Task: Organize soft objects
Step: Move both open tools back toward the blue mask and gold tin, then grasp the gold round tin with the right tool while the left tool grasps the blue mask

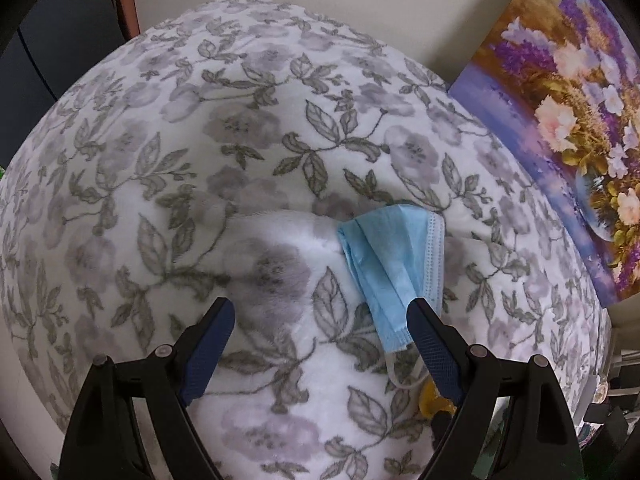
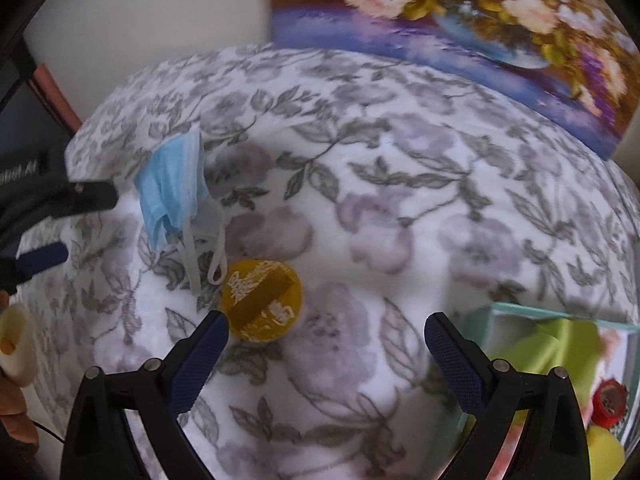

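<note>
Both the left hand-held gripper (image 1: 320, 312) and right hand-held gripper (image 2: 326, 328) hang released, grasping nothing. The folded pale-blue paper face mask (image 1: 394, 264) lies mid-surface on the floral fleece blanket (image 1: 200, 160), just beside a round yellow disc (image 2: 262, 300). A box of soft toys (image 2: 560, 344) sits at the blanket's right edge.

The yellow round disc (image 2: 262, 300), just ahead of the right tongs' (image 2: 324, 326) left fingertip, bears white characters too blurred to read. Faint lettering on the dark device (image 2: 24, 170) far left is likewise unreadable.

A floral painting (image 2: 460, 20) leans against the pale wall (image 2: 160, 12) beyond the tool, upper right. A grey-flowered fleece blanket (image 1: 200, 140) covers the surface beneath it. A dark panel (image 1: 60, 40) stands far left.
</note>
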Demonstrator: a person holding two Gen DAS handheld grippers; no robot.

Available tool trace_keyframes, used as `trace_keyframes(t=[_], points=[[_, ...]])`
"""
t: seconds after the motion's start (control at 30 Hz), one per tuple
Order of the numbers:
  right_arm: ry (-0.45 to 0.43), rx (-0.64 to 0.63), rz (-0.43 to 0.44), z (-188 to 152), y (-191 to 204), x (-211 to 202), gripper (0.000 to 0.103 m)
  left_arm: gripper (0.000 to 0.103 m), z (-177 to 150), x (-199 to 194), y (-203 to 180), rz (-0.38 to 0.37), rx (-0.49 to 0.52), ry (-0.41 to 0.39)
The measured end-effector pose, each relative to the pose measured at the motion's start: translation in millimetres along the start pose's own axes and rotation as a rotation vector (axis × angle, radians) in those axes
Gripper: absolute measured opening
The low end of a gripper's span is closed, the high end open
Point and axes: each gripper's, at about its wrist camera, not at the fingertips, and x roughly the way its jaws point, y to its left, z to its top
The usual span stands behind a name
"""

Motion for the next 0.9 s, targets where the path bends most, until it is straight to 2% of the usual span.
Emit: trace_keyframes(t=[0.2,0.27,0.3,0.47,0.53,0.6,0.7,0.77,0.9], points=[[0.017,-0.051,0.012,3,18,19,0.096,0.088,4,12,5,0.010,-0.007,0.020],[0.016,-0.058,0.012,4,21,24,0.088,0.088,4,13,6,0.000,-0.010,0.020],[0.016,-0.058,0.012,4,22,25,0.080,0.088,5,13,6,-0.004,-0.008,0.020],[-0.001,-0.038,0.044,7,18,24,0.070,0.088,5,18,2,-0.087,-0.024,0.034],[-0.009,-0.031,0.061,9,16,21,0.060,0.088,3,20,-4,-0.101,-0.009,0.038],[-0.010,-0.030,0.074,9,14,18,0.054,0.088,1,24,-11,-0.104,0.010,0.035],[-0.008,-0.033,0.086,11,14,18,0.053,0.086,-2,29,-19,-0.133,0.026,0.035],[-0.006,-0.033,0.094,11,10,17,0.052,0.076,-4,32,-23,-0.139,0.036,0.035],[-0.006,-0.029,0.105,9,7,17,0.052,0.042,-7,43,-27,-0.177,0.038,0.057]])
